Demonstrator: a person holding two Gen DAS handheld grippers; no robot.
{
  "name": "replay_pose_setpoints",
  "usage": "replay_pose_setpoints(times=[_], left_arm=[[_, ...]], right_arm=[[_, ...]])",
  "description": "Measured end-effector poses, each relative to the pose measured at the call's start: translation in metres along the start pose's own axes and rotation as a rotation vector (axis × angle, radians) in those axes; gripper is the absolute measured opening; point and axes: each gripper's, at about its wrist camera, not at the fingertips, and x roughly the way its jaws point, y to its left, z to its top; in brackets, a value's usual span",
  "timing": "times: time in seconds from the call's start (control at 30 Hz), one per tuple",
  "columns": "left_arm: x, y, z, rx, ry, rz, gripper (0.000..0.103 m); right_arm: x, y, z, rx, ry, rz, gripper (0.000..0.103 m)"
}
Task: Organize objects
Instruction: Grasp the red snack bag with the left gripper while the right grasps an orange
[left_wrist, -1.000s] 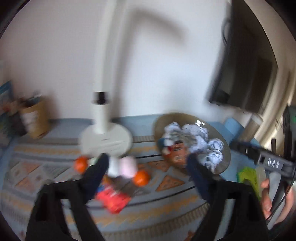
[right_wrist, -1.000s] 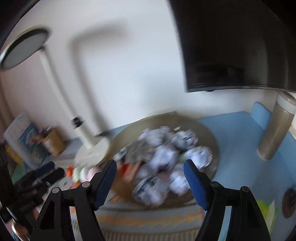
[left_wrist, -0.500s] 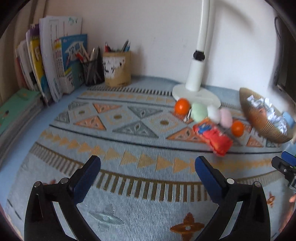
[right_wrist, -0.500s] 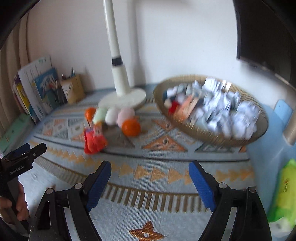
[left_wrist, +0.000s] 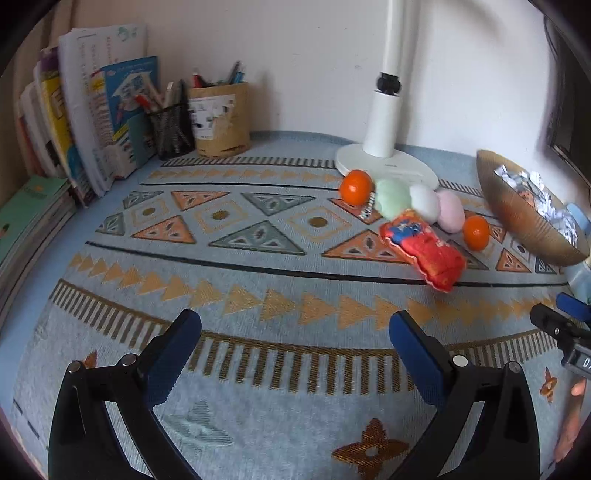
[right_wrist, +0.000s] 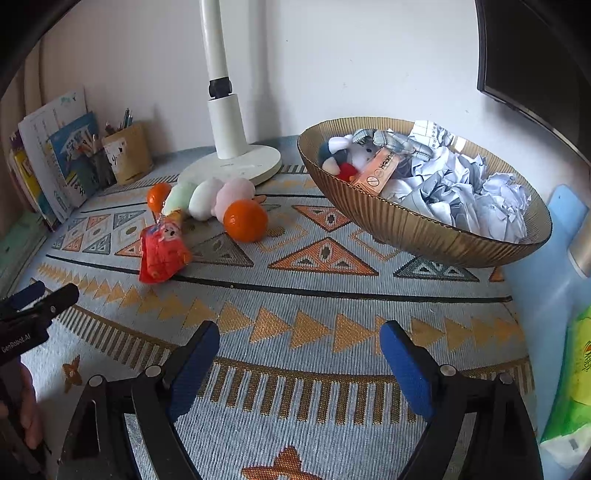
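In the left wrist view, books (left_wrist: 92, 122) stand at the upper left with a pen cup (left_wrist: 221, 118) beside them, and the lamp (left_wrist: 384, 122) rises at top centre. Just right of centre on the mat (left_wrist: 221, 258) lie an orange (left_wrist: 356, 187), three pastel plush balls (left_wrist: 421, 205), a red packet (left_wrist: 424, 249) and a second orange (left_wrist: 476, 228), clustered and mostly touching. The bowl (left_wrist: 517, 214) sits at the right edge. The left gripper (left_wrist: 293, 332) hovers low at the bottom centre, fingers spread wide and empty. In the right wrist view, the right gripper (right_wrist: 299, 341) is likewise spread apart, holding nothing, with the bowl's crumpled paper (right_wrist: 469, 192) at the upper right.
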Motion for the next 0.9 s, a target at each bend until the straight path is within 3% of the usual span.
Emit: replay_pose_setpoints(times=[0.07, 0.1, 0.13, 0.2, 0.33, 0.5, 0.63, 0.73, 0.8, 0.9], left_arm=[[0.006, -0.008, 0.010, -0.005, 0.024, -0.066, 0.102], [0.011, -0.012, 0.019, -0.032, 0.048, -0.143, 0.102], [0.015, -0.016, 0.026, -0.057, 0.063, -0.193, 0.102], [0.023, -0.024, 0.040, -0.106, 0.075, -0.261, 0.102], [0.048, -0.045, 0.057, -0.128, 0.084, -0.252, 0.100], [0.069, -0.079, 0.051, -0.008, 0.133, -0.196, 0.093], [0.063, -0.095, 0.049, 0.102, 0.096, -0.155, 0.091], [0.068, -0.097, 0.048, 0.121, 0.119, -0.189, 0.074], [0.068, -0.094, 0.047, 0.105, 0.124, -0.205, 0.073], [0.069, -0.089, 0.048, 0.090, 0.126, -0.237, 0.063]], right_arm=[[0.006, -0.003, 0.006, 0.020, 0.050, 0.050, 0.086], [0.013, -0.007, 0.011, 0.066, 0.112, 0.123, 0.075], [0.017, -0.009, 0.016, 0.103, 0.142, 0.176, 0.070], [0.020, -0.007, 0.029, 0.143, 0.160, 0.230, 0.069], [0.021, 0.009, 0.060, 0.104, 0.079, 0.205, 0.069], [0.047, 0.002, 0.082, 0.207, 0.064, 0.239, 0.066], [0.071, -0.002, 0.087, 0.245, 0.094, 0.262, 0.061], [0.084, 0.006, 0.089, 0.218, 0.114, 0.242, 0.052], [0.089, 0.009, 0.086, 0.209, 0.131, 0.232, 0.048], [0.090, 0.012, 0.084, 0.188, 0.118, 0.208, 0.040]])
